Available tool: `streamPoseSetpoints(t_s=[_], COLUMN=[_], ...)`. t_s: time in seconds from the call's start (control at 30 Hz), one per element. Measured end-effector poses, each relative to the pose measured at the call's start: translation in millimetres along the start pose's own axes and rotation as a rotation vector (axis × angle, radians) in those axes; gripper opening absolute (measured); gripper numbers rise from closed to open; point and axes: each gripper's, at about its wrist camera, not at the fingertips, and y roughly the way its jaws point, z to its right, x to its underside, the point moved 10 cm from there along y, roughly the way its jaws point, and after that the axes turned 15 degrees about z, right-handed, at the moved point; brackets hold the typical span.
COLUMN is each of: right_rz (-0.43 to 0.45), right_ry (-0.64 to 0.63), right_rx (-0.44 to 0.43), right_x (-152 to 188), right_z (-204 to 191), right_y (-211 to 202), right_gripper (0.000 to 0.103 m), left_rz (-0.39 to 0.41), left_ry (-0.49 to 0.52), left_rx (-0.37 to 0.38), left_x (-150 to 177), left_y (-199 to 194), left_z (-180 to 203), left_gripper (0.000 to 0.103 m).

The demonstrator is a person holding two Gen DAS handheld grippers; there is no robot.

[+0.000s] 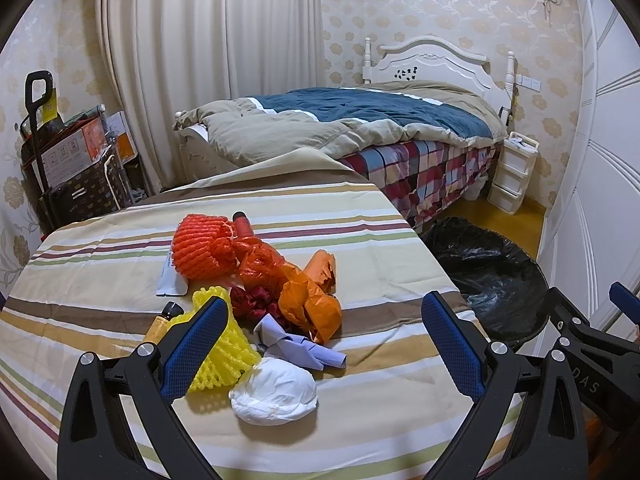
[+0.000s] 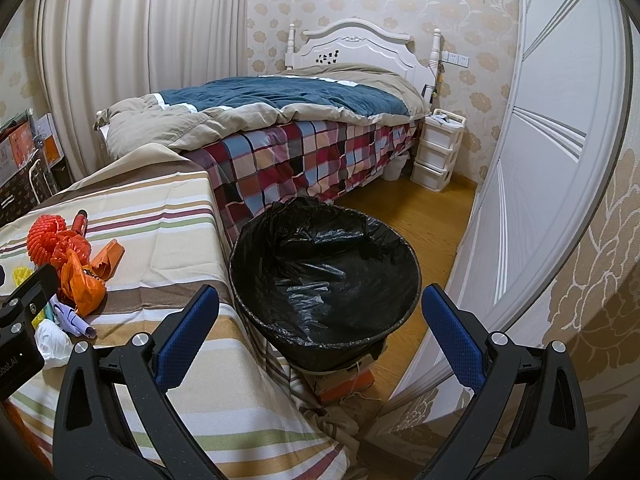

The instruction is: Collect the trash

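Note:
A heap of trash lies on the striped tablecloth (image 1: pixel 360 420): an orange foam net (image 1: pixel 198 246), an orange plastic bag (image 1: pixel 308 300), a yellow foam net (image 1: pixel 224 354), a lilac paper scrap (image 1: pixel 298 342), a white crumpled wad (image 1: pixel 274 392) and a small tube (image 1: pixel 162 320). My left gripper (image 1: pixel 324 344) hangs open over the near side of the heap, its left finger in front of the yellow net. My right gripper (image 2: pixel 320 328) is open above the bin lined with a black bag (image 2: pixel 324 276), nothing between its fingers. The heap (image 2: pixel 76 276) shows at the left of the right wrist view.
The bin (image 1: pixel 492 280) stands on the floor right of the table, on a box (image 2: pixel 344 380). Behind are a bed (image 2: pixel 280 128) with a checked sheet, a white drawer unit (image 2: pixel 436 152), white wardrobe doors (image 2: pixel 532 160) at right, and boxes on a trolley (image 1: pixel 72 152) at far left.

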Motion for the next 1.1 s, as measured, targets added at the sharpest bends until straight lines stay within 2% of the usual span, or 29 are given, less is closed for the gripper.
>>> streamPoseSetpoints(t_s=[0.3, 0.37, 0.43, 0.53, 0.8, 1.1], right_rz=[-0.002, 0.0, 0.004, 0.006, 0.002, -0.027], right_ry=[0.001, 0.0, -0.003, -0.006, -0.02, -0.04], right_rx=[0.0, -0.002, -0.004, -0.013, -0.044, -0.128], right_x=[-5, 5, 17, 19, 5, 9], right_z=[-1, 0, -18, -22, -41, -77], right_y=[-2, 1, 7, 6, 2, -6], right_gripper=[0.099, 0.099, 0.099, 0.099, 0.099, 0.098], left_rz=[-0.006, -0.007, -0.004, -0.004, -0.008, -0.036], left_ry=[-0.002, -0.003, -0.005, -0.007, -0.002, -0.004], left_rx=[-0.01, -0.011, -0.015, -0.024, -0.04, -0.116], left_x=[3, 2, 2, 2, 4, 19], left_y=[0, -1, -3, -4, -11, -22], left_z=[-8, -8, -13, -18, -37, -96], left_gripper=[0.097, 0.097, 0.097, 0.097, 0.097, 0.093])
